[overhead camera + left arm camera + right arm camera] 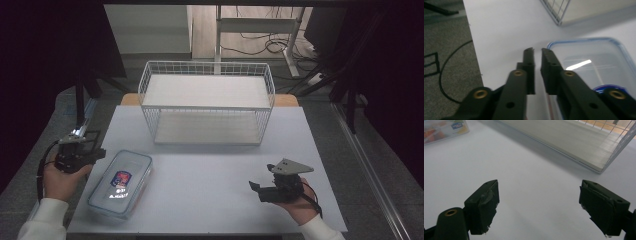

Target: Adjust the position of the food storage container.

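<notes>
Just right of the clenched, empty left gripper, the clear lidded container.

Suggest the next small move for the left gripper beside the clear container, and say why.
Probably reopen the left gripper and shift it toward the clear container: its jaws stand nearly together with nothing between them, just beside the container's blue-edged rim, so no grip exists yet.
</notes>
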A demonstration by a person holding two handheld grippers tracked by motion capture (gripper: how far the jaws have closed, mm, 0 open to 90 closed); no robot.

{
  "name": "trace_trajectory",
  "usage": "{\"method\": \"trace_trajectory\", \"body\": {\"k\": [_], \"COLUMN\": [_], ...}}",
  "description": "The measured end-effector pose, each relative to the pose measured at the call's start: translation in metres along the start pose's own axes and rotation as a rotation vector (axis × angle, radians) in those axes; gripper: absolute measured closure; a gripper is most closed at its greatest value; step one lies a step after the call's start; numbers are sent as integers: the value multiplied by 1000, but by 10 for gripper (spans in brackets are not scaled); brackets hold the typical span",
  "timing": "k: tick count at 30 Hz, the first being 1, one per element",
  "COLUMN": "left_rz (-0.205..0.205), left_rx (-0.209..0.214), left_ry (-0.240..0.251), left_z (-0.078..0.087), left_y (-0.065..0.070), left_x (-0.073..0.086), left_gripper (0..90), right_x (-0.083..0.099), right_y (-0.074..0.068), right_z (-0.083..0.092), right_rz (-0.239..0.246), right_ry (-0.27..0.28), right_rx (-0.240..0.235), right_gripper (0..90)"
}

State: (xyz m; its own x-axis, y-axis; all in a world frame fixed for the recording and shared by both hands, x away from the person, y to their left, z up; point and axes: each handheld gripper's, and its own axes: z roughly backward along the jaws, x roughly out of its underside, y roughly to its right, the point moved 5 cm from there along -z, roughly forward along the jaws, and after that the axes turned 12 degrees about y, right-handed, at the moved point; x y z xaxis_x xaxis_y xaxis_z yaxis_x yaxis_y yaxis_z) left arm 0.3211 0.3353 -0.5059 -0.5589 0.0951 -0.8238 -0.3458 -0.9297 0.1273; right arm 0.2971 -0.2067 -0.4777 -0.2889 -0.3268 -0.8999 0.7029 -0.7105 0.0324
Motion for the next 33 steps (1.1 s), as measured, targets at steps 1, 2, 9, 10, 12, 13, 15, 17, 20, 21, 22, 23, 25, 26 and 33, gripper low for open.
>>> {"method": "trace_trajectory", "body": {"k": [1, 2, 9, 10, 12, 13, 15, 17, 20, 21, 22, 23, 25, 26, 33], "left_rz": [-9, -15, -56, -57, -59, -62, -63, -64, -88, -108, -108, -134, -153, -168, -274], "left_rx": [9, 17, 27, 27, 25, 21, 18, 23, 44, 54, 54, 75, 90, 100, 170], "left_ry": [-11, -18, -73, -76, -82, -87, -91, -90, -103, -113, -113, -132, -141, -147, -184], "left_z": [-4, -6, -22, -23, -24, -26, -28, -29, -33, -37, -37, -41, -44, -46, -62], "left_y": [1, 1, 3, 3, 3, 3, 4, 6, 15, 21, 21, 31, 37, 43, 80], "left_x": [2, 3, 10, 9, 9, 9, 9, 9, 7, 5, 5, 2, 0, -1, -10], "left_gripper": [885, 885, 900, 900, 900, 900, 900, 900, 900, 900, 900, 900, 900, 900, 900], "right_x": [0, 0, 1, 1, 1, 1, 2, 2, 2, 1, 1, 2, 2, 3, 3], "right_y": [0, 0, 1, 2, 2, 2, 2, 2, 2, 2, 2, 2, 2, 1, 3], "right_z": [0, 0, 2, 2, 2, 2, 1, 1, 1, 0, 0, -2, -2, -3, 0], "right_rz": [1, 1, 2, 0, -4, -6, -1, 0, 0, 1, 1, 0, -2, 0, -2], "right_ry": [-1, -1, -3, 1, 2, 1, -3, -5, -5, -3, -3, -6, -9, -11, -9], "right_rx": [0, 0, 6, 7, 10, 10, 10, 10, 9, 9, 9, 7, 6, 5, 9], "right_gripper": [167, 167, 167, 167, 167, 167, 167, 167, 167, 167, 167, 167, 167, 167, 168]}}
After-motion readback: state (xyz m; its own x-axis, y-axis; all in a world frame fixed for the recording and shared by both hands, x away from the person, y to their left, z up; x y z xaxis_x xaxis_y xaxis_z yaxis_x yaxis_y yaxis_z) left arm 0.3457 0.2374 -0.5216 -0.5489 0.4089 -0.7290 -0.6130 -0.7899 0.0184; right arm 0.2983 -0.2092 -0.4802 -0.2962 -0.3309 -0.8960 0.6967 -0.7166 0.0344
